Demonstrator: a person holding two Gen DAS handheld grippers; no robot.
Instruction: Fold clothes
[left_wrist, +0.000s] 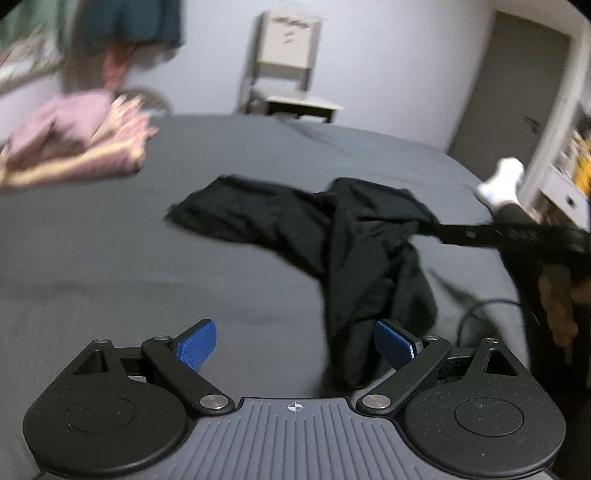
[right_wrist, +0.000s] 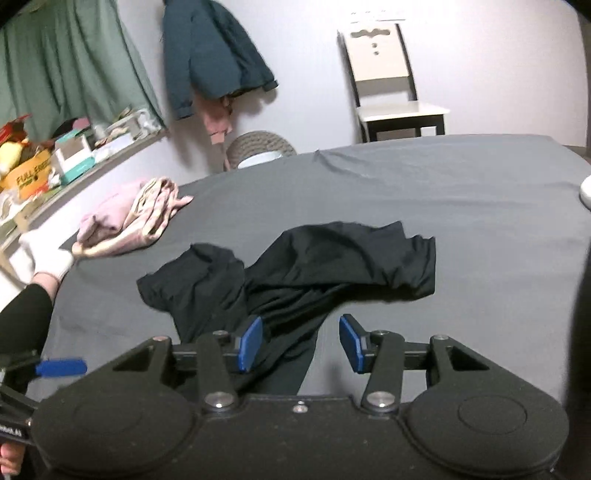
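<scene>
left gripper (left_wrist: 297, 345) spread | right gripper (right_wrist: 301, 343) spread | black garment (right_wrist: 295, 273) crumpled mid-bed (right_wrist: 480, 206), bare sheet around

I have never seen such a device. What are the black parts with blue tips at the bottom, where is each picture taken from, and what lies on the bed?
Each picture comes from a camera mounted on a hand-held tool, looking forward along its two blue-tipped fingers. One view shows the left tool, the other the right tool. Both are open and hold nothing. On the grey bed lies a crumpled black garment, not yet folded, reaching in between the tools' fingers. Farther away lies a pile of pink clothes. A chair stands by the wall.
</scene>
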